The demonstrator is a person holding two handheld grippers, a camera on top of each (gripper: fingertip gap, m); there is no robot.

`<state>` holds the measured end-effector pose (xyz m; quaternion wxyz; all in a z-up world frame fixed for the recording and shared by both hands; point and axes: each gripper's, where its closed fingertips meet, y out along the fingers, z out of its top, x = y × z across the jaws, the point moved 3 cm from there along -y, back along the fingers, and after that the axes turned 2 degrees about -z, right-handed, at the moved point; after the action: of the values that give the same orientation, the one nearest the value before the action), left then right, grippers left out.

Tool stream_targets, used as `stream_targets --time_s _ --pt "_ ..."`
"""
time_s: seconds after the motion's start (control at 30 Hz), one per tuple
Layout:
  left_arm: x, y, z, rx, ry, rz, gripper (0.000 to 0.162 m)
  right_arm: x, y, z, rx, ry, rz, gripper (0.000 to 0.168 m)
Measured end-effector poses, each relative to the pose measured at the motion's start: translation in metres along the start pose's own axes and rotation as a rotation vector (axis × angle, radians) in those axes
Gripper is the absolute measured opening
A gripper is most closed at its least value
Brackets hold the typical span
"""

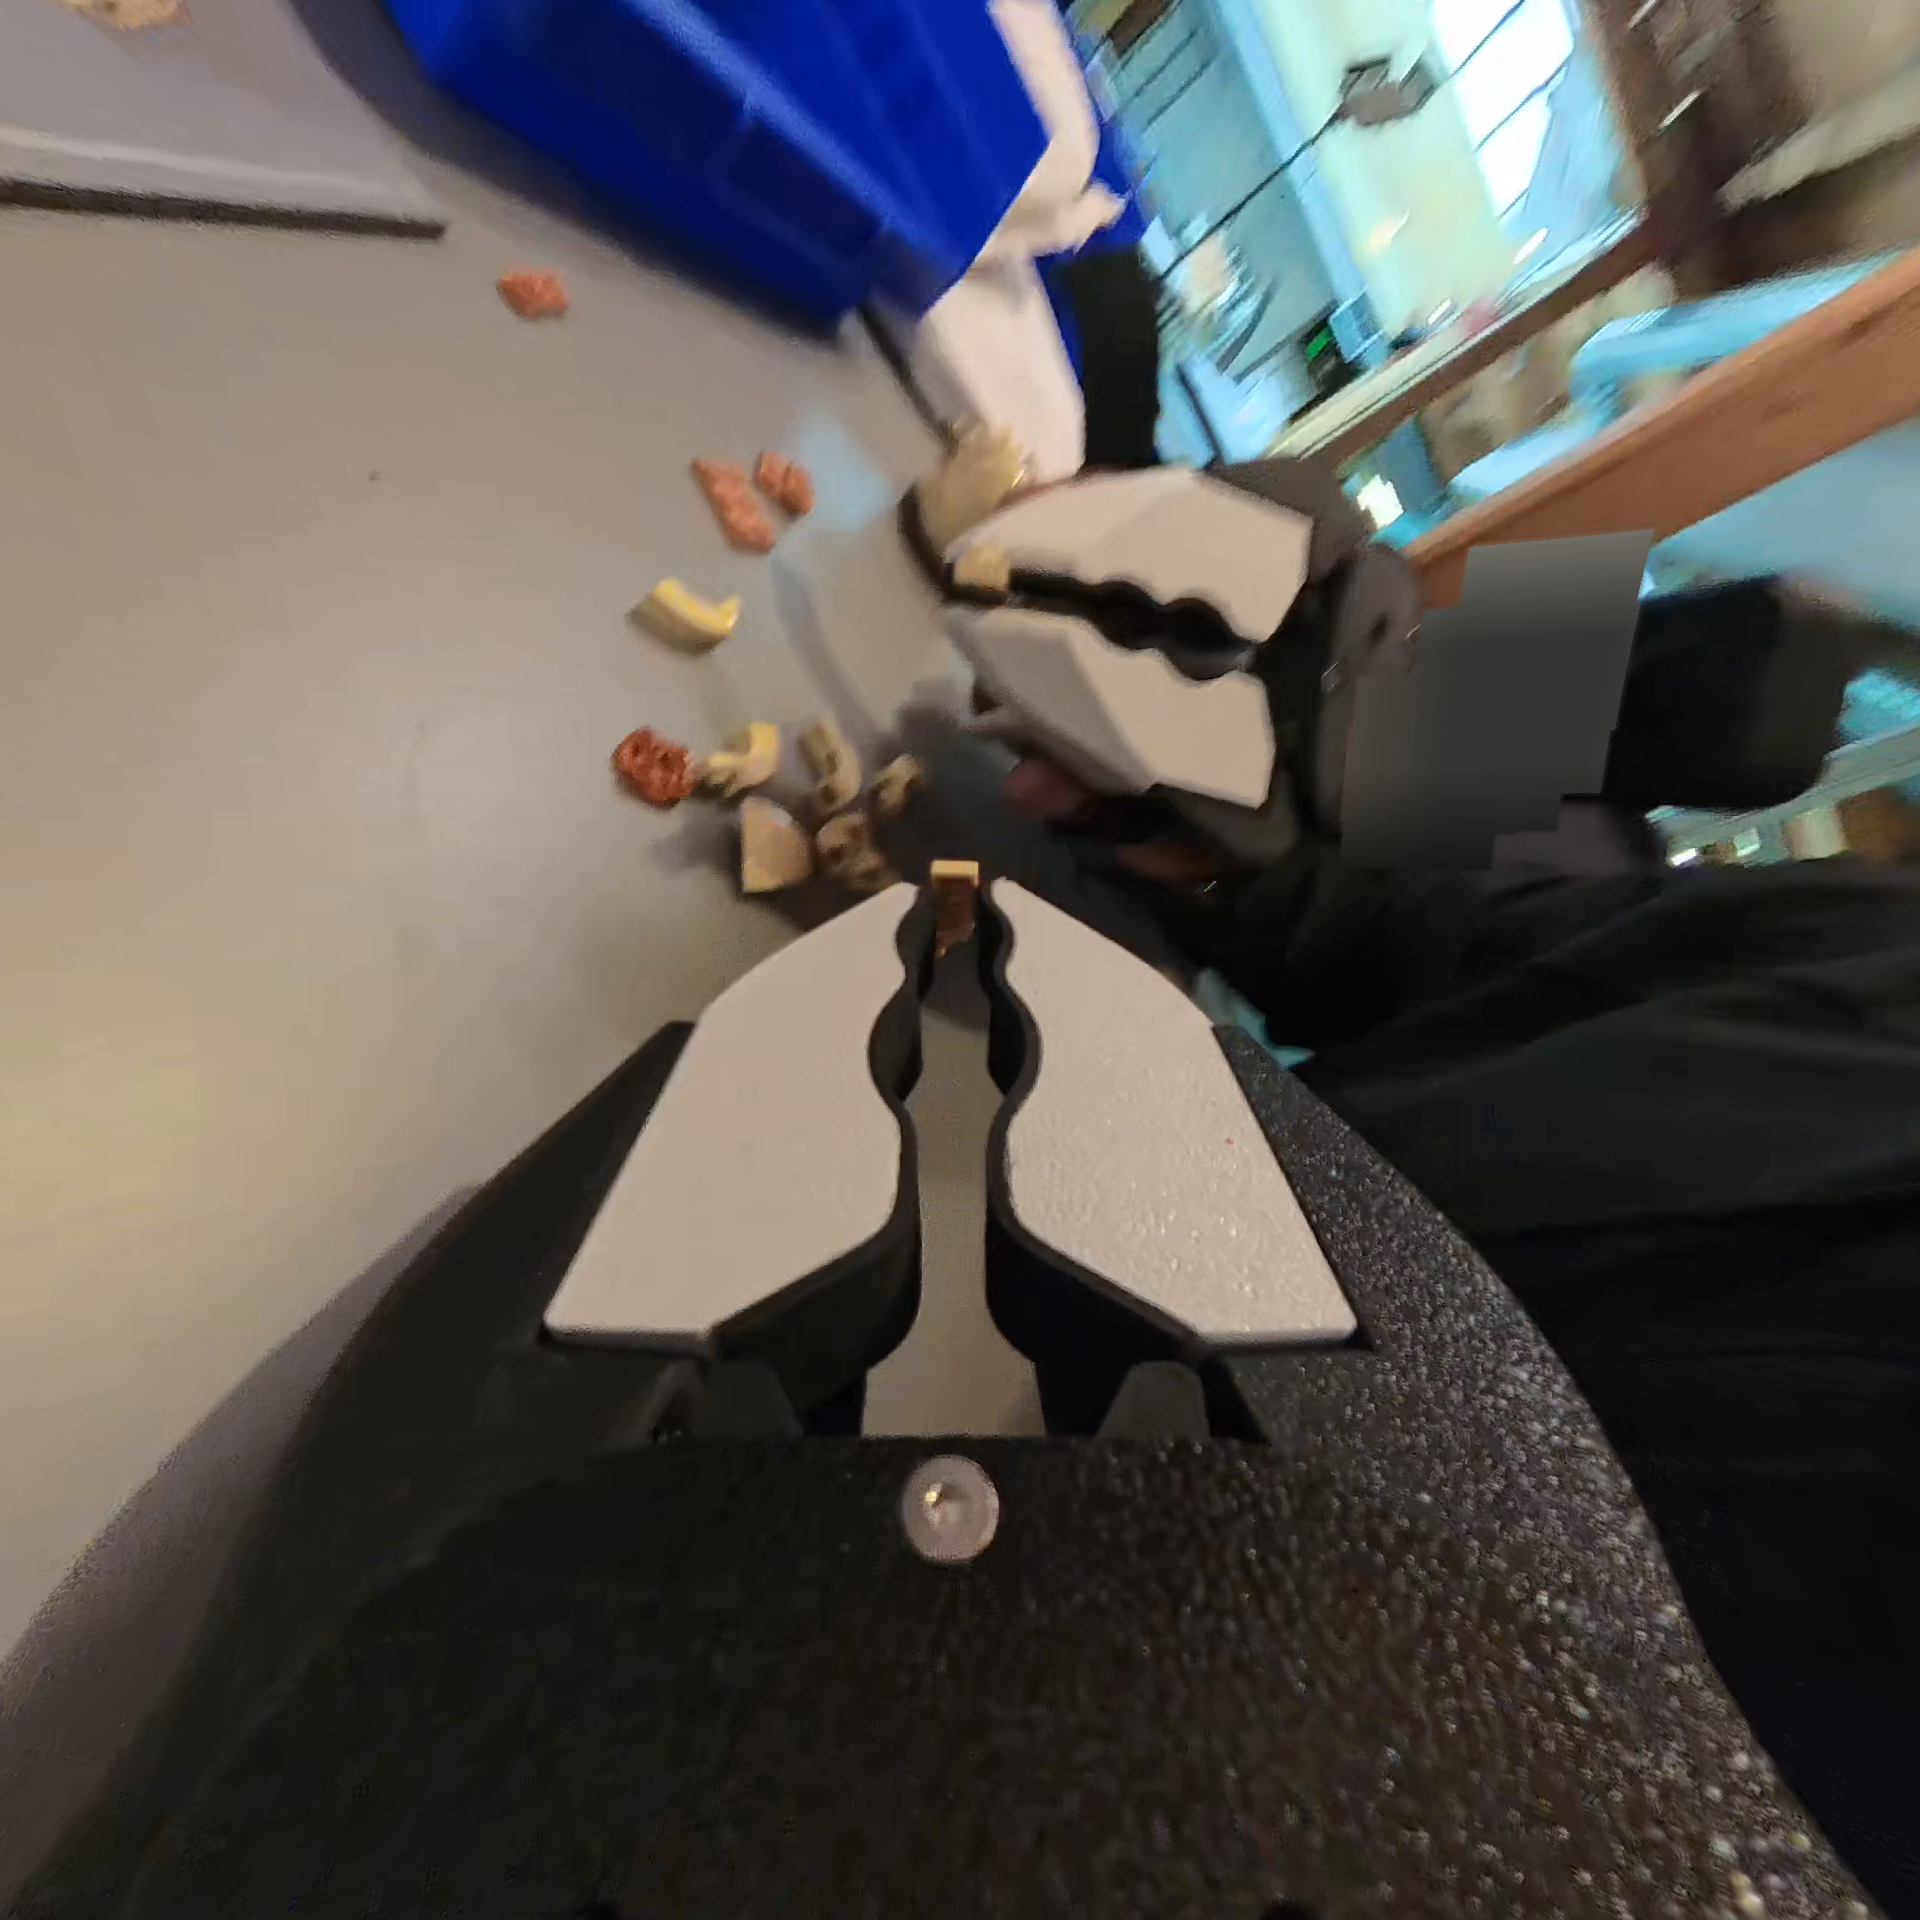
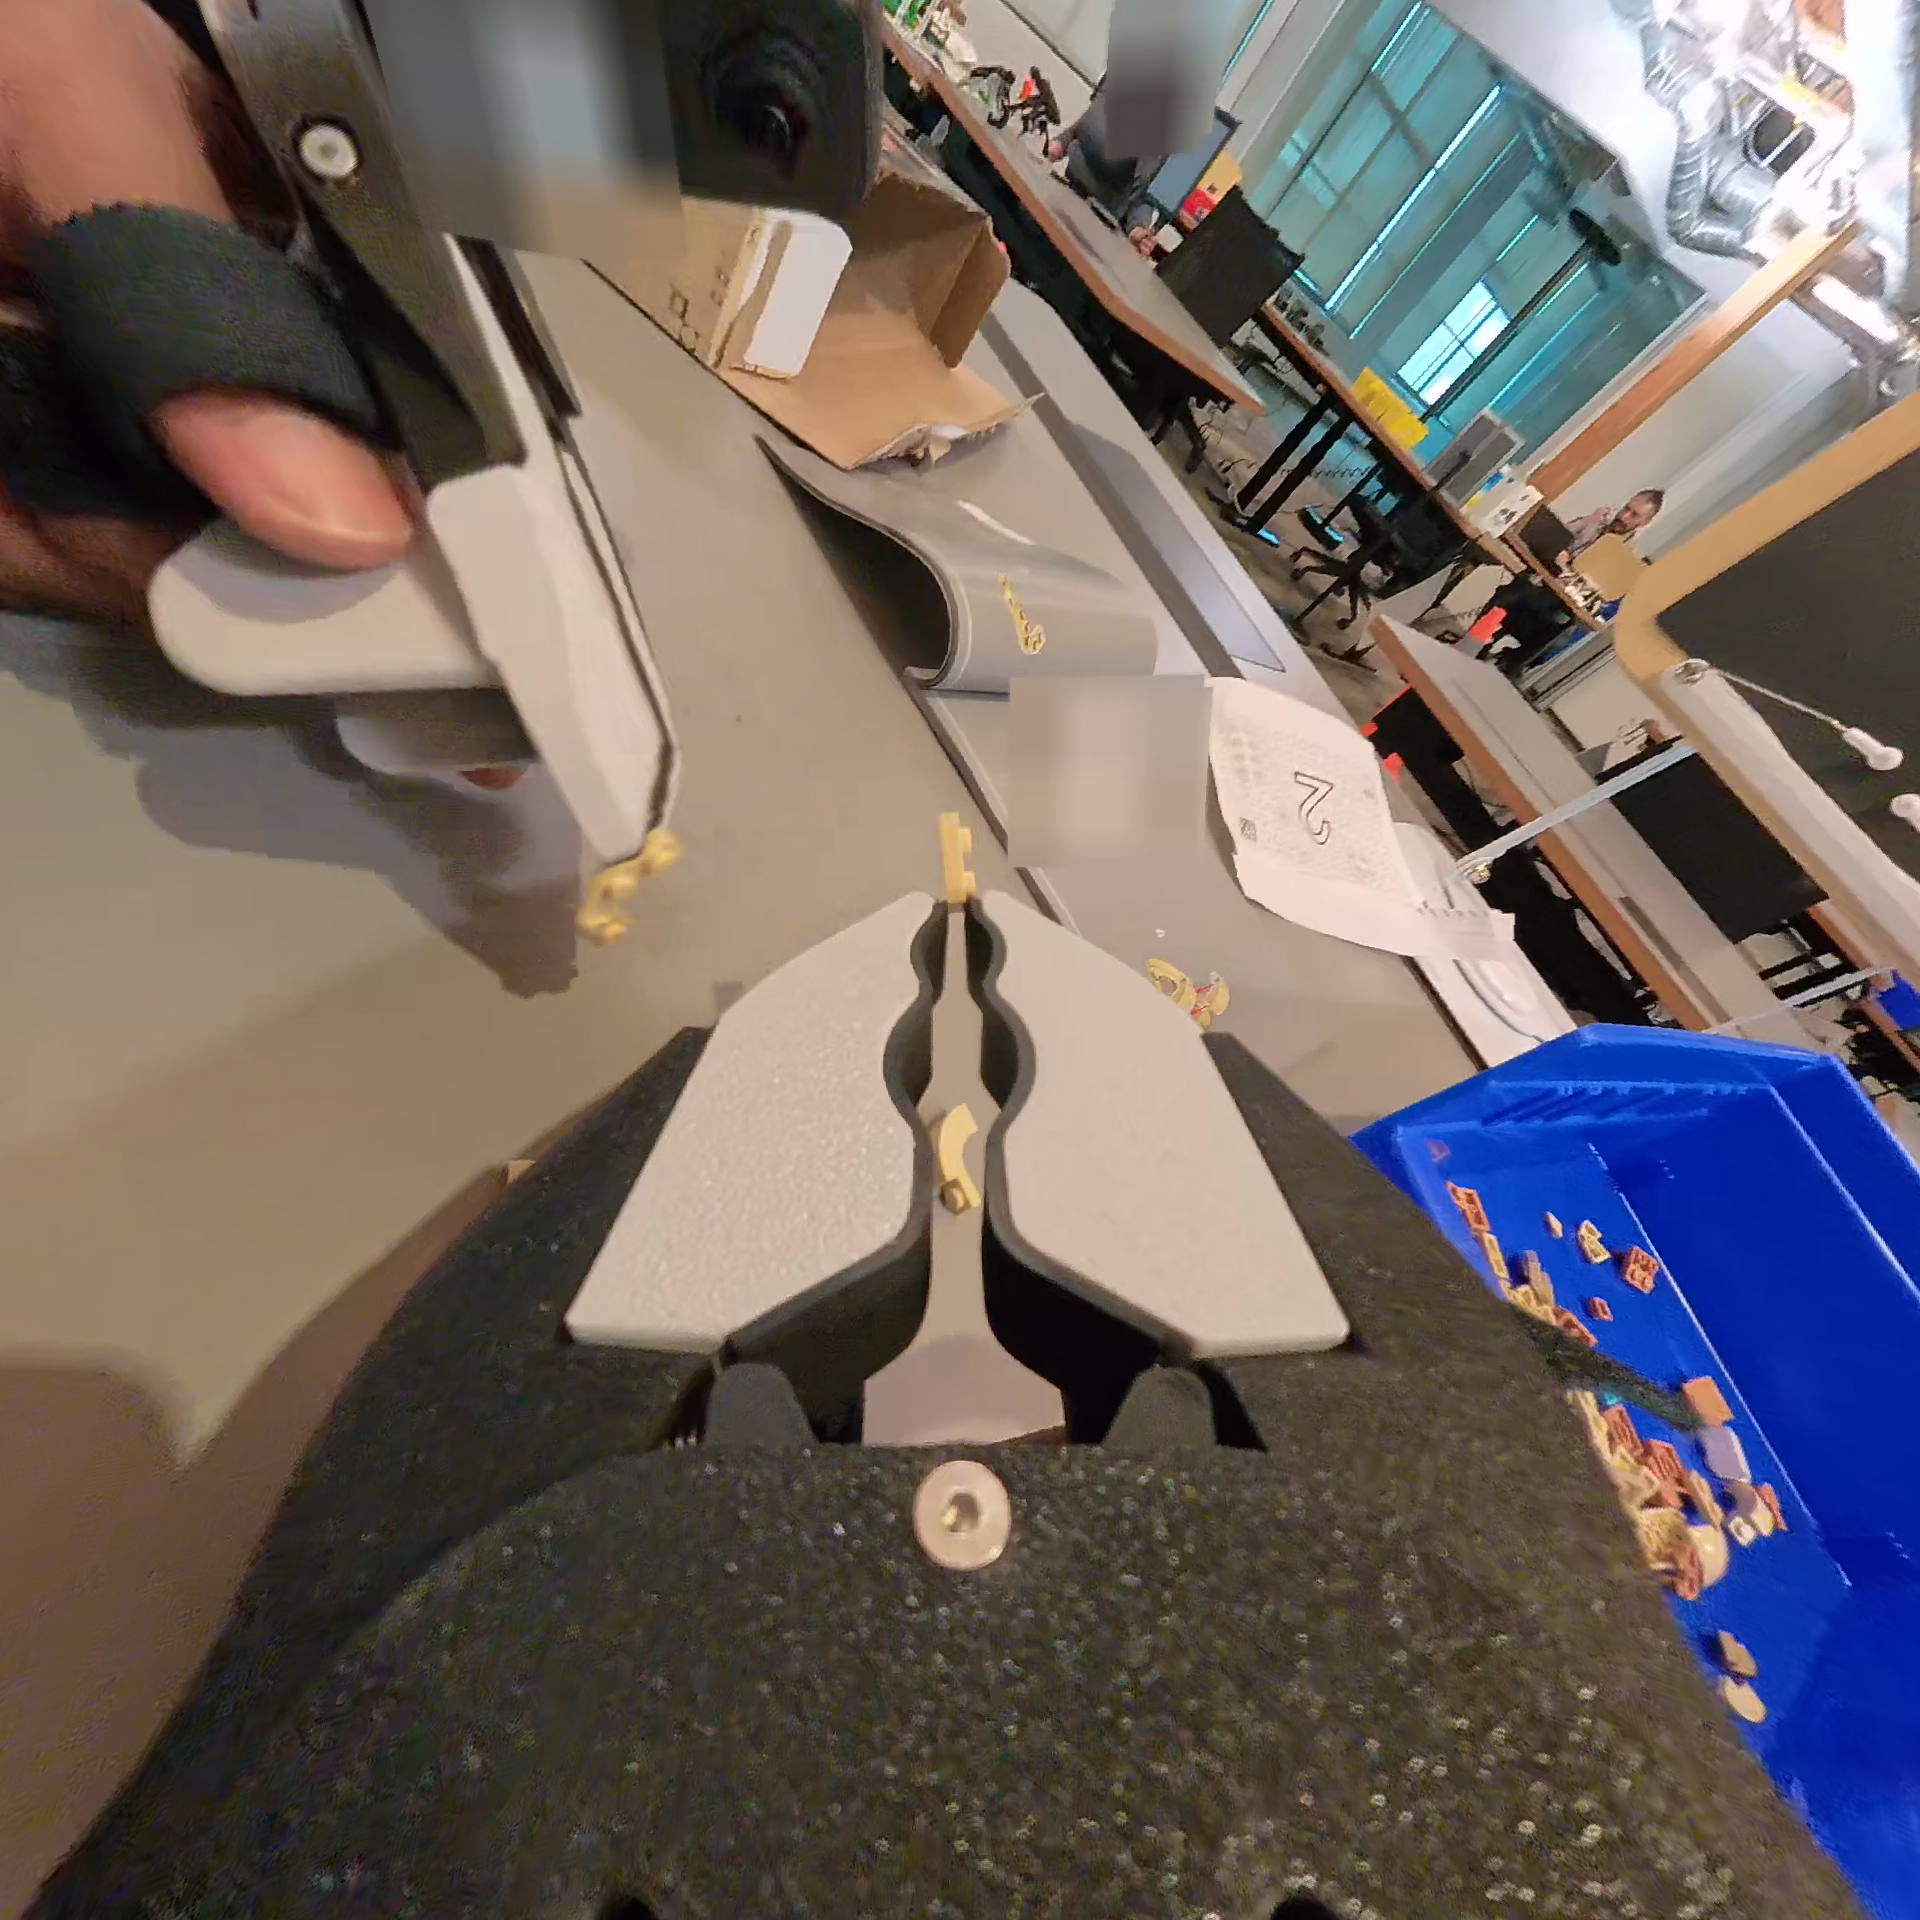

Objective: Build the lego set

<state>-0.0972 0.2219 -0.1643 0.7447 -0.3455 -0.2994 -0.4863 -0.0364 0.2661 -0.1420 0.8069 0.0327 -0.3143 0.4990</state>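
Both hand-held grippers pinch tan pieces: left hand-held gripper (image 1: 954,902), right hand-held gripper (image 2: 958,906). Only the right wrist view shows the blue bin's (image 2: 1766,1195) interior; bare table (image 2: 260,1039) lies left of it.

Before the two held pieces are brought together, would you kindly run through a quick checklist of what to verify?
1. Left gripper holds its tan piece: ok, pinched at the jaw tips.
2. Right gripper holds its tan plate: ok.
3. Both pieces lifted off the grey table: ok.
4. Studs facing each other properly: cannot tell, the pictures are blurred.
5. Spare curved piece lying below the right jaws: ok, apart from them.
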Motion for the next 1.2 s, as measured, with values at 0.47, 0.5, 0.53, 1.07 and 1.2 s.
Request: stream_targets --time_s 0.47,0.5,0.53,1.07,1.2 --pt "-0.022 -0.035 -0.025 -0.173 -0.043 0.099 0.000 -0.007 0.000 0.000 -0.004 -0.028 0.033 0.003" --pt "-0.024 -0.039 -0.026 -0.177 -0.045 0.107 0.000 -0.008 0.000 0.000 -0.004 -0.029 0.035 0.003" --pt "-0.024 -0.041 -0.027 -0.177 -0.041 0.108 0.000 -0.009 0.000 0.001 -0.004 -0.031 0.039 0.003" --pt "-0.049 -0.046 -0.012 -0.283 0.390 0.558 0.024 -0.019 0.004 -0.003 -0.033 -0.070 0.088 0.003" --pt "-0.051 -0.042 -0.009 -0.351 0.464 0.565 0.020 -0.021 0.003 -0.003 -0.029 -0.093 0.103 0.003"
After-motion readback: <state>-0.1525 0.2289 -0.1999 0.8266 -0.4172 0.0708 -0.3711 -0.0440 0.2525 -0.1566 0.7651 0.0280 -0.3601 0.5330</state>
